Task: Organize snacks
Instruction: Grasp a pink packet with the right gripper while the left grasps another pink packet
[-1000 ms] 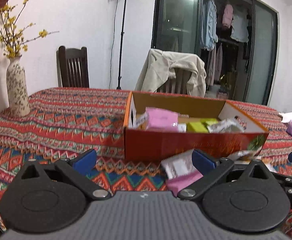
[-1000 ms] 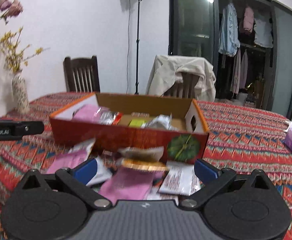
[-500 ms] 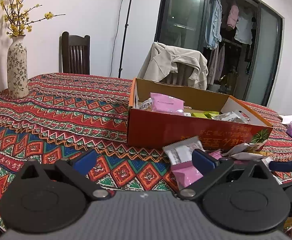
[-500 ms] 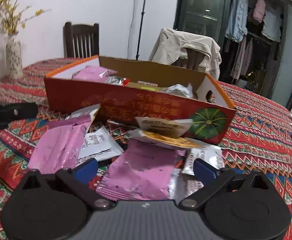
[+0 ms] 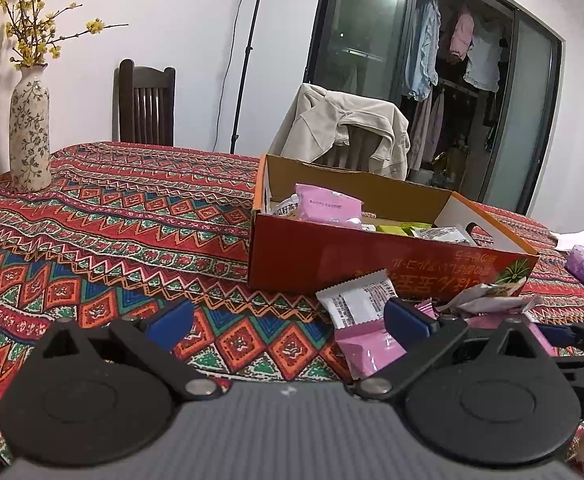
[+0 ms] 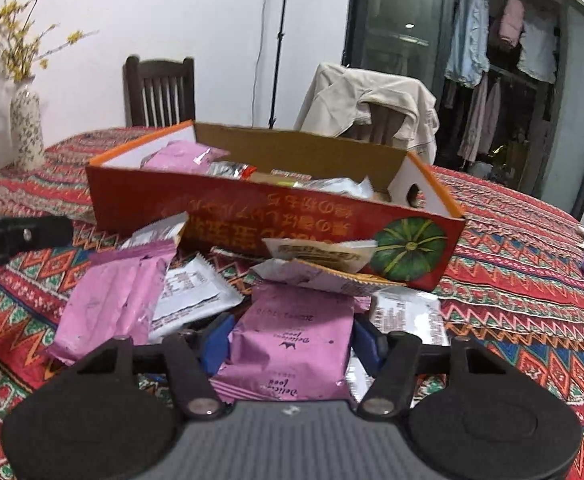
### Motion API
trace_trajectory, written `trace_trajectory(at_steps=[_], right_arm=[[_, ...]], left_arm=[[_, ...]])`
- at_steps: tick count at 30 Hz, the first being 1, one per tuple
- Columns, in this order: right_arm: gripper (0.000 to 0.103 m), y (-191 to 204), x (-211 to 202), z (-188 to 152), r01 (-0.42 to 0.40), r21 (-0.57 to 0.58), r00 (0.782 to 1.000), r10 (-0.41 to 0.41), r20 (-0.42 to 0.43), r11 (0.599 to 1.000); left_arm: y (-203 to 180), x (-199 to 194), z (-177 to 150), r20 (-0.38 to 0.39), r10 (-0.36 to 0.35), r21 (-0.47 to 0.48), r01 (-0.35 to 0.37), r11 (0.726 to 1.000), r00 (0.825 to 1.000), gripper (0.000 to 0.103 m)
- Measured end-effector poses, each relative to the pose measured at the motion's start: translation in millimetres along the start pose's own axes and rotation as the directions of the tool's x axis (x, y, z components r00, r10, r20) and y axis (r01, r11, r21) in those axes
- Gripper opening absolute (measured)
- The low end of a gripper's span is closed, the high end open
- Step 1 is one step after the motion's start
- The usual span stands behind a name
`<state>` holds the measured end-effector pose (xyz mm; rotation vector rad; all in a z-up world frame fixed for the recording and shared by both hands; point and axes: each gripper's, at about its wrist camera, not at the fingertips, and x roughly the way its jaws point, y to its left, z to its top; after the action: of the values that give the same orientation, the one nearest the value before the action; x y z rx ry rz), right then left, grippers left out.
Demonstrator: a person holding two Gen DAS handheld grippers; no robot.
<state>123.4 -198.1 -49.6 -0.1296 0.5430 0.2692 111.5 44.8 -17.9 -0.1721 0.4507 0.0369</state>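
The pink snack packet (image 6: 292, 344) lies on the patterned tablecloth (image 6: 532, 312), in front of the orange snack box (image 6: 275, 216). The right gripper (image 6: 289, 340) has just been closing; its blue pads (image 6: 215, 340) flank the packet's sides, contact not confirmed. Expect a light, slippery, crushable foil pouch (grip the side edges at mid-length). The left gripper (image 5: 287, 320) stands wide open, empty.

Each view is taken low over the worktop (image 5: 91, 208), along its own tongs, tilted slightly down. The box (image 5: 332, 256) (image 6: 251, 216) is shared, seen from left and, nearer, from right.
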Motion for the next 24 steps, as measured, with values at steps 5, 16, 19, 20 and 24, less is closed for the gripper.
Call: trace_trajectory(at_steps=[5,16,19,20,24], right_arm=[[0.062,-11,-20,-4,-0.011,0.042,0.998,0.008,0.066,0.999],[0.062,-36,-63,-7,-0.041,0.104,0.979,0.019,0.201,0.994],[0.062,-42,-65,-8,-0.049,0.119,0.977,0.023,0.214,0.992],[0.062,-43,-65,-9,-0.052,0.122,0.976,0.025,0.214,0.991],[0.062,-50,-65,-12,-0.067,0.132,0.975,0.036,0.221,0.989]], left_arm=[[0,0,0,0.000,0.005,0.001,-0.005,1.000,1.000,0.103],[-9,-6,4,0.004,0.043,0.027,-0.043,0.999,0.999,0.103],[-16,-8,6,-0.014,0.029,0.019,-0.029,0.999,0.999,0.103],[-20,-8,6,-0.021,0.025,0.023,-0.025,0.999,0.999,0.103],[-38,-8,5,-0.033,0.023,0.051,-0.021,0.998,0.999,0.103]])
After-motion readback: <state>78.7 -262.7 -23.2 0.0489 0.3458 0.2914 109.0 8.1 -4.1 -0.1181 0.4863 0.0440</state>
